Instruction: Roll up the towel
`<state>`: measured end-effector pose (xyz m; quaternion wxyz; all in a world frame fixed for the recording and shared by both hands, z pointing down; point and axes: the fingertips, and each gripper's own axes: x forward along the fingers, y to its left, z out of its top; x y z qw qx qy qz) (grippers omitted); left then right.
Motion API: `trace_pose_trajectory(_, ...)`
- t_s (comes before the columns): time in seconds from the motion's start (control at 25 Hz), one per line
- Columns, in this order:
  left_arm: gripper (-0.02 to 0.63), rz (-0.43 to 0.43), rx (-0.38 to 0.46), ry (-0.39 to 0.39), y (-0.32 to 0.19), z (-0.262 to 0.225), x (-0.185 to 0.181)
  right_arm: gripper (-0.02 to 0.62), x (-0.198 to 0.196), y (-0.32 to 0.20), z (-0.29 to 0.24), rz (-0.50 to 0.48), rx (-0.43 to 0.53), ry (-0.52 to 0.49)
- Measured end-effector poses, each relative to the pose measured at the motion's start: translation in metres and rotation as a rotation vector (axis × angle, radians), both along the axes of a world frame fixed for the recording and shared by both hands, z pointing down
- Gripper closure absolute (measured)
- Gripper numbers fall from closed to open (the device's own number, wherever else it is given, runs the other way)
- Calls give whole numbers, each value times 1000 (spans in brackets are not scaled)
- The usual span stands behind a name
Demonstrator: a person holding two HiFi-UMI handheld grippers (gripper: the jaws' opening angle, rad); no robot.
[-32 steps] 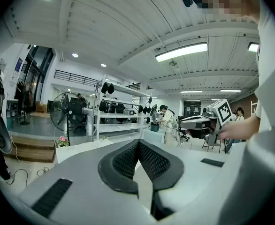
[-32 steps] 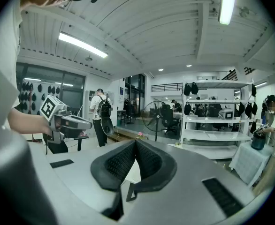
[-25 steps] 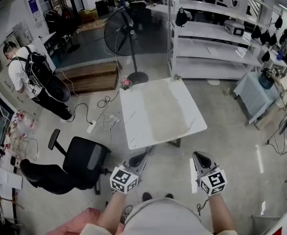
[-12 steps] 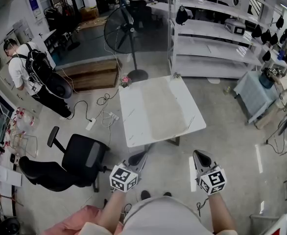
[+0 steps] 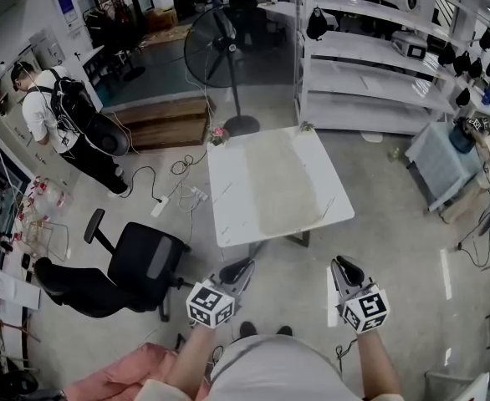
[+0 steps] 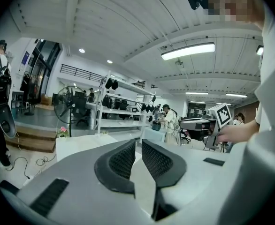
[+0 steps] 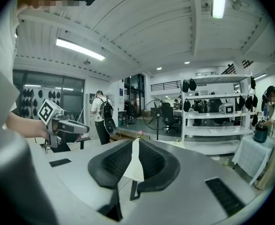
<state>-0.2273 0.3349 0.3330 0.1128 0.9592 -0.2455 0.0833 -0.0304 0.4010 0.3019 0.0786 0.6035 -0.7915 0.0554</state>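
- Towel (image 5: 280, 182), a pale beige rectangular cloth, is seen spread flat and unrolled on a white rectangular table (image 5: 228, 199). The middle and right of the top are covered, and a bare white strip is left along the table's left side.
- Its long axis is laid from the table's near edge to its far edge, away from the person and parallel to the table's long sides. One short end is turned toward the person, the other toward a black standing floor fan (image 5: 216, 48) beyond the table.
- Both tools are held well apart from the towel, short of the table's near edge and over the grey floor (image 5: 395, 249).
- The left gripper (image 5: 243, 267) is pointed toward the table's near left corner. Its jaws have just been opening and are parted by a narrow gap, with nothing between them.
- The right gripper (image 5: 342, 266) is held off the near right corner. Its jaws have likewise just been opening, are slightly parted, and nothing is gripped.
- A black office chair (image 5: 140, 266) is stood left of the table.
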Motion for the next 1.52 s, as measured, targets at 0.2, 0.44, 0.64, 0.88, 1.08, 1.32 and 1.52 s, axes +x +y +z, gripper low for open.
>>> trace_pose_trajectory(0.2, 525, -4, -24, 12, 10, 6, 6, 509, 12, 7, 6, -16, -4, -12)
trace_pose_trajectory(0.44, 500, -17, -24, 3, 24, 10, 17, 486, 25, 15, 13, -48, -9, -23)
trace_pose_trajectory(0.64, 489, -39, -27, -3, 28, 15, 21, 486, 33, 14, 20, -64, -15, -21)
trace_pose_trajectory(0.88, 489, -52, -30, -11, 24, 22, 25, 486, 38, 6, 27, -70, -30, -32)
trace_pose_trajectory(1.08, 491, -52, -30, -20, 11, 27, 30, 488, 41, -4, 38, -69, -49, -32)
trace_pose_trajectory(1.32, 494, -43, -42, -31, -24, 36, 40, 488, 53, -35, 46, -48, -66, -19)
trace_pose_trajectory(1.52, 494, -14, -42, -34, -63, 44, 52, 492, 53, -70, 59, -61, -97, 39)
